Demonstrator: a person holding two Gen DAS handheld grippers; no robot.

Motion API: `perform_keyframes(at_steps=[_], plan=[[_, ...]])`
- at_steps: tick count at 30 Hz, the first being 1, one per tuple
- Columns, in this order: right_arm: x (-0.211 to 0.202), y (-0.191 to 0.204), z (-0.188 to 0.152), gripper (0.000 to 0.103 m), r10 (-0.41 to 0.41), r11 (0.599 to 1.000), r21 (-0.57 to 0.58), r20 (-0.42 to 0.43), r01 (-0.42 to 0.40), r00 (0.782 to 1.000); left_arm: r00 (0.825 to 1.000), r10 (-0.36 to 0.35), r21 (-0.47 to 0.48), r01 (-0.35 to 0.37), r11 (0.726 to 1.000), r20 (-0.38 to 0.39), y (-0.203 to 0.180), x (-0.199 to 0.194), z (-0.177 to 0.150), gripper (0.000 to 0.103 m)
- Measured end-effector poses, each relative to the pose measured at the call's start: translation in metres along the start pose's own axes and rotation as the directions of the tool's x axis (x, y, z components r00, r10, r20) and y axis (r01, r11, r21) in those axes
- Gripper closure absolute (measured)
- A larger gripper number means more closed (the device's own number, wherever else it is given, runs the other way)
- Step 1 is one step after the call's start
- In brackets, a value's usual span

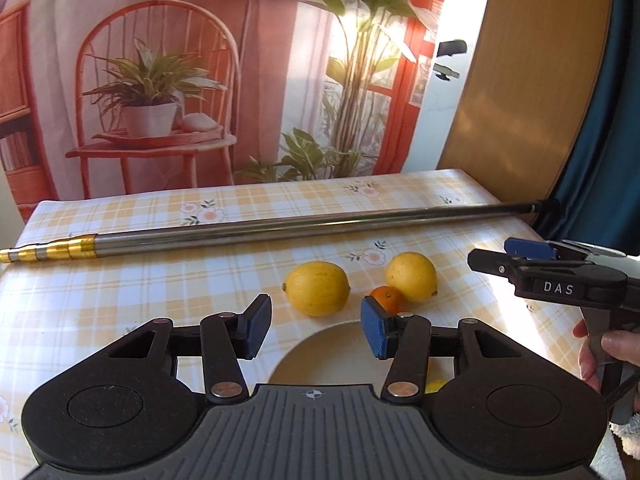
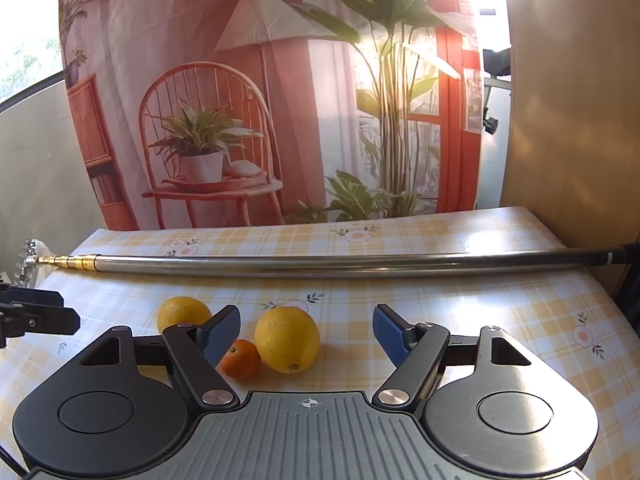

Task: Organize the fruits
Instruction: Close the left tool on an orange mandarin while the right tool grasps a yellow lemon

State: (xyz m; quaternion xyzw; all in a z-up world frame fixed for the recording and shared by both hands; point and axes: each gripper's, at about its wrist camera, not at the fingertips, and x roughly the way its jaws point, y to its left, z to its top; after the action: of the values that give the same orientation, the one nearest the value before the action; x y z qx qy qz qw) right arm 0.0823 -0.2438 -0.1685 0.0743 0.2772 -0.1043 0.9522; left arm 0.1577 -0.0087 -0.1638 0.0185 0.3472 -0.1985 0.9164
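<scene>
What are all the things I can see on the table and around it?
lemons: 2, yellow, middle of table.
small orange: 1, orange, touching the right-hand lemon.
plate: 1, cream, near edge, a yellow fruit partly hidden on it.
metal pole: 1, silver with gold end, lying across the table's back.
tablecloth: 1, yellow check with flowers.
backdrop: 1, printed chair and plants, behind.
left hand-held gripper: open, empty.
right hand-held gripper: open, empty.

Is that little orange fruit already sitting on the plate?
No, the small orange lies on the checked tablecloth beside a lemon, beyond the plate's rim.
</scene>
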Motion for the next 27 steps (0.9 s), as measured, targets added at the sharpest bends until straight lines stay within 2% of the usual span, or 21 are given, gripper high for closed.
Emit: perform_keyframes(at_steps=[6, 13, 18, 27], plan=[[0.008, -0.022, -0.002, 0.032, 0.012, 0.998, 0.064, -0.018, -0.011, 1.0, 0.994, -0.058, 0.105, 0.068, 0.992, -0.096, -0.02, 0.046, 0.004, 0.056], [0.017, -0.038, -0.001, 0.032, 0.03, 0.995, 0.092, -0.022, -0.028, 0.999, 0.983, -0.1, 0.209, 0.131, 0.969, -0.153, -0.046, 0.092, 0.013, 0.059], [0.02, -0.047, -0.002, 0.032, 0.049, 0.992, 0.12, -0.015, -0.047, 0.999, 0.975, -0.071, 0.266, 0.128, 0.956, -0.211, -0.054, 0.121, 0.013, 0.062], [0.028, -0.059, -0.009, 0.032, 0.069, 0.984, 0.168, -0.026, -0.064, 0.997, 0.962, -0.066, 0.279, 0.142, 0.95, -0.264, -0.059, 0.141, 0.013, 0.06]])
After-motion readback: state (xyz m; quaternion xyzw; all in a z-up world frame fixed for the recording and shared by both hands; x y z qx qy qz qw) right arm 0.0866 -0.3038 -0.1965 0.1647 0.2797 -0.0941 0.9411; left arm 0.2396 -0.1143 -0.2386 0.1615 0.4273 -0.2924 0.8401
